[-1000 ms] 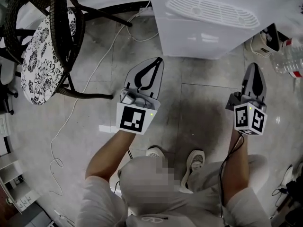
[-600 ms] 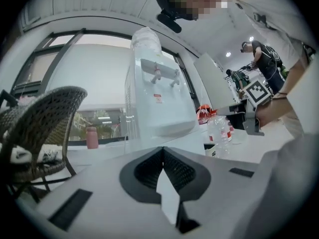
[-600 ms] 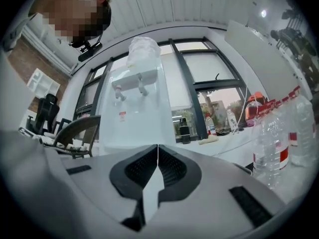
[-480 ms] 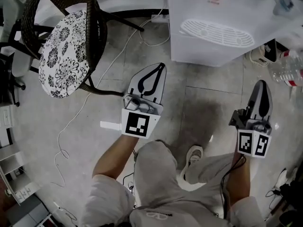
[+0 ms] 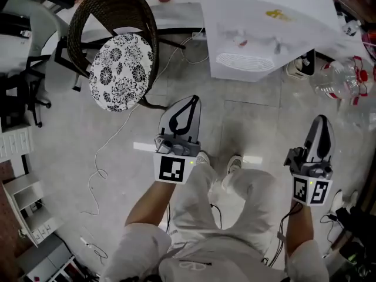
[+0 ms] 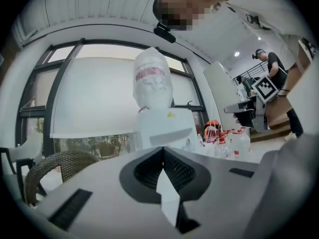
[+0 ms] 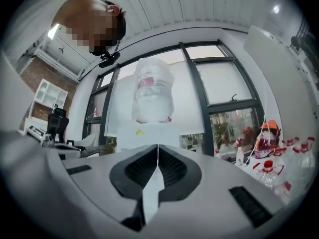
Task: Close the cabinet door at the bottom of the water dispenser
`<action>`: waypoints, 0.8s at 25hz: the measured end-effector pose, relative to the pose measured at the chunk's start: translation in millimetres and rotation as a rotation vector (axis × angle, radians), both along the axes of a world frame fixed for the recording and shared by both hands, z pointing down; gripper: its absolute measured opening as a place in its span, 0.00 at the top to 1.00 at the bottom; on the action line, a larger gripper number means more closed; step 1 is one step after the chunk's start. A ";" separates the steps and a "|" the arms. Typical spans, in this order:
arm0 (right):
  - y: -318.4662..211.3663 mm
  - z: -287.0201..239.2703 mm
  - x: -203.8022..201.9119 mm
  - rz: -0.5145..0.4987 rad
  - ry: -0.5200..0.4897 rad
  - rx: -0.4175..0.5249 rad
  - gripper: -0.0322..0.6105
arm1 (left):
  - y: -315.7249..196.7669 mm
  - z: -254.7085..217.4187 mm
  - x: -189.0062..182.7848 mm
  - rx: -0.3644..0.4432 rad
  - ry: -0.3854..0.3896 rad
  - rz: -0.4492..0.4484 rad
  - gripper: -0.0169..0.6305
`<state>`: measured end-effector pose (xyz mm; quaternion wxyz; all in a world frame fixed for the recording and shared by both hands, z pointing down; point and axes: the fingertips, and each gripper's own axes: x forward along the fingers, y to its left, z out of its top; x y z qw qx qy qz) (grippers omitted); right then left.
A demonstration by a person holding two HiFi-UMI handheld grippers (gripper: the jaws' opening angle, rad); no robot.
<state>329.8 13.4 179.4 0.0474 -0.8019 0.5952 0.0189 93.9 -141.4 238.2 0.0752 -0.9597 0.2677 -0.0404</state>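
The left gripper (image 5: 188, 103) and right gripper (image 5: 321, 122) face the dispenser (image 5: 267, 37), both empty.
Each has its jaws pressed together with nothing between them. The dispenser stands far ahead, well apart from both, a bottle (image 7: 153, 91) upturned on top; its bottom door cannot be made out in any view. A chair (image 5: 120, 69) stands far left, loose bottles (image 5: 341, 78) far right.

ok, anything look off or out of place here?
Nothing spilled or broken. A loose white cable snakes over the floor left of the dispenser, past the chair, and bottles clutter the floor at its right. The door is out of view.
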 end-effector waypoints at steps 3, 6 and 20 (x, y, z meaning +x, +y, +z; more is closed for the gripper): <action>22.8 -76.6 0.1 0.003 0.031 -0.030 0.92 | 13.6 -90.6 -5.1 -0.009 0.023 -0.007 0.96; 45.8 -152.1 -2.9 0.019 0.043 -0.049 0.92 | 28.3 -176.9 -13.2 -0.010 0.024 -0.017 0.96; 129.7 -330.0 -30.1 0.046 0.009 -0.038 0.92 | 80.2 -391.8 -65.6 -0.024 0.130 -0.076 0.96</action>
